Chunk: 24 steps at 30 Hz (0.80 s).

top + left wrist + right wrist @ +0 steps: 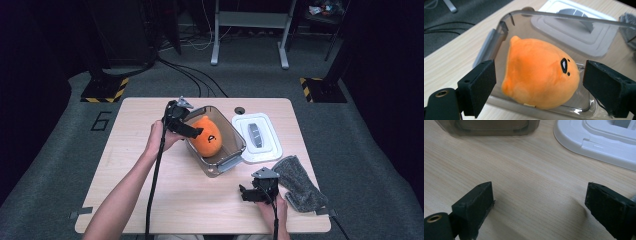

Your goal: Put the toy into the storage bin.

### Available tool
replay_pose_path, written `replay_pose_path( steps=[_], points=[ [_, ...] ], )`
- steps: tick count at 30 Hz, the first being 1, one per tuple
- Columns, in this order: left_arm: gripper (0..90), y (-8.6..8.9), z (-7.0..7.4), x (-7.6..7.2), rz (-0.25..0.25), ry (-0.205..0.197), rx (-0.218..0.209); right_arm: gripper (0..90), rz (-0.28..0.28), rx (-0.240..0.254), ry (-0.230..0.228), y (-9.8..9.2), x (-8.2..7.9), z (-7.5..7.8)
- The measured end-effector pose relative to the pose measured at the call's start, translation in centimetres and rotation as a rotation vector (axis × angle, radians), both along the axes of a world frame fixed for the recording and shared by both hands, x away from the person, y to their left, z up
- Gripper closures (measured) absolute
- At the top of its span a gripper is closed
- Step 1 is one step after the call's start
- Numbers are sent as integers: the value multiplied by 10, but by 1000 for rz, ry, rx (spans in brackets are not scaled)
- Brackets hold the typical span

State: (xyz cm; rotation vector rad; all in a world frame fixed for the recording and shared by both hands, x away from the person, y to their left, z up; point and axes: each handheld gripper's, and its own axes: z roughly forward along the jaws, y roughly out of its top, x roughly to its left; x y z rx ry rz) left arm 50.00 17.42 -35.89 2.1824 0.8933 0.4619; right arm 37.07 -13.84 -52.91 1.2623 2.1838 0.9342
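High view: wooden table [150, 200] with a clear container [226, 161] near the middle, angled, and an orange plush [207, 137] sitting inside it. Left gripper [196, 131] hovers at the container's left rim, over the plush, jaws apart, nothing held. White lid [260, 152] lies flat just right of the container, touching or nearly so (hard to call). Grey cloth [299, 181] sits near the right front edge of the table. Right gripper [243, 194] rests low at the front, left of the cloth, jaws spread and empty. Bare wood to the left and front of the container, plenty of room there.

Left gripper view: plush [539, 75] lies on its side on the container floor, face toward the right jaw. Both jaws stand wide on either side of it and clear of it, no contact. Container wall [494, 42] runs behind the left jaw; lid [574, 37] shows through the far wall.

Right gripper view: jaws wide open over bare wood, gripping nothing. Container's near edge [489, 130] at the top left, lid rim [594, 147] at the top right, open table between.
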Motion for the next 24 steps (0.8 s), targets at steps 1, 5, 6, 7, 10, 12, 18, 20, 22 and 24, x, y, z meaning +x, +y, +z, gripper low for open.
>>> replay_pose_path(
  steps=[1, 5, 6, 7, 10, 12, 18, 20, 22, 24],
  points=[
    [111, 5, 2, -2, 1, -6, -5, 75, -2, 2, 1, 0, 0, 0],
    [102, 20, 4, -12, 7, -30, -20, 74, -3, 4, 4, 0, 0, 0],
    [102, 24, 4, -14, 8, -36, -23, 74, -3, 3, 4, 0, 0, 0],
    [101, 27, 3, -17, 14, -45, -26, 74, -3, 4, 4, 0, 0, 0],
    [102, 37, 3, -22, 27, -55, -31, 73, 3, 6, 7, 0, 0, 0],
    [101, 46, 2, -26, 38, -65, -39, 73, 2, 4, 8, 0, 0, 0],
    [101, 70, -10, -37, 76, -73, -47, 73, -1, 3, 10, -1, 0, 0],
    [101, 77, -16, -39, 91, -72, -56, 72, -1, 3, 10, -1, 0, 0],
    [101, 84, -21, -41, 97, -59, -52, 72, -1, 3, 11, -1, 0, 0],
    [101, 89, -27, -42, 114, -61, -65, 72, -1, 3, 11, -1, 0, 0]
  ],
)
